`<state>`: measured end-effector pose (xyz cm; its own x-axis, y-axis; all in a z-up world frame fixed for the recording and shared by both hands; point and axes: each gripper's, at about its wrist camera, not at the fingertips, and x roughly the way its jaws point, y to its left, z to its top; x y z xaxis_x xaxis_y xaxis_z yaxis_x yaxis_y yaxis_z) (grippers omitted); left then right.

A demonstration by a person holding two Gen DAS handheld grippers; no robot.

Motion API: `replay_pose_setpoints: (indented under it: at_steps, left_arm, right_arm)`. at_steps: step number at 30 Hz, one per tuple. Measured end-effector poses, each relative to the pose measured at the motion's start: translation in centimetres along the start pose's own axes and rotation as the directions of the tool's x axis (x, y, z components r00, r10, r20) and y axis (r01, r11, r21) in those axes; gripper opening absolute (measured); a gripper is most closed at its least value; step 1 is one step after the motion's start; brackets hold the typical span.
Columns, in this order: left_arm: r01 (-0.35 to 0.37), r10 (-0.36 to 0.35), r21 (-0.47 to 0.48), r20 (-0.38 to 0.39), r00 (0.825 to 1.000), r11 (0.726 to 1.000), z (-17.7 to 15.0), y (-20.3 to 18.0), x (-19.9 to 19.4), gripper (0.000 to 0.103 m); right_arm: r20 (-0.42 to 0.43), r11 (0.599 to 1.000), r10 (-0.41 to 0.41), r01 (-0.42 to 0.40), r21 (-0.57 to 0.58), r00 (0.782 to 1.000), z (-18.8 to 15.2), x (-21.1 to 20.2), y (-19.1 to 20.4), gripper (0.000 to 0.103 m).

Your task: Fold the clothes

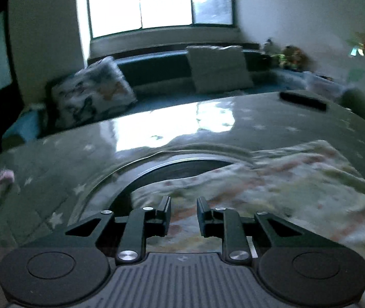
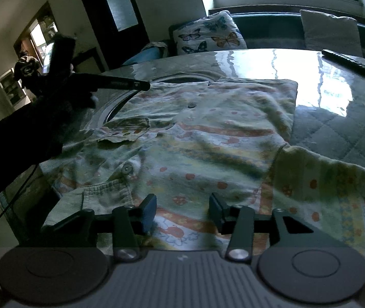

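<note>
floral shirt (image 2: 195, 138) flat on quilted table (image 2: 336, 133), left gripper (image 1: 183, 214) narrowly parted, right gripper (image 2: 182, 211) wider, both empty

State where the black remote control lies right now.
The black remote control lies on the far right of the glossy quilted table, beyond the patterned shirt, near the sofa's plain cushion.

Black linkage grippers (image 2: 182, 211), silver screws, ribbed grey housing; seemingly dark sleeve (image 2: 16, 151).
</note>
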<state>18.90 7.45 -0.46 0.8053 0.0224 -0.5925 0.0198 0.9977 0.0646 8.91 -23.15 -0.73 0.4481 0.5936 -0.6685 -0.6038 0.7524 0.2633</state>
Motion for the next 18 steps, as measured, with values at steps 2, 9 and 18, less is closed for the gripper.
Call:
replay_pose_setpoints:
  at_steps: [2, 9, 18]
  left_arm:
    - [-0.017, 0.017, -0.011, -0.023, 1.0, 1.0, 0.2, 0.5, 1.1, 0.024]
    - [-0.074, 0.067, -0.081, -0.083, 0.994, 0.994, -0.1, 2.5, 2.8, 0.024]
    - [-0.035, 0.035, -0.017, -0.037, 0.999, 0.999, -0.7, -0.3, -1.5, 0.034]
  right_arm:
    - [0.001, 1.0, 0.001, -0.001, -0.001, 1.0, 0.0, 0.0, 0.1, 0.05]
    - [0.0, 1.0, 0.0, 0.0, 0.001, 1.0, -0.1, -0.4, 0.1, 0.05]
    - [0.074, 0.997, -0.044, 0.039, 0.066, 0.996, -0.8, -4.1, -1.2, 0.05]
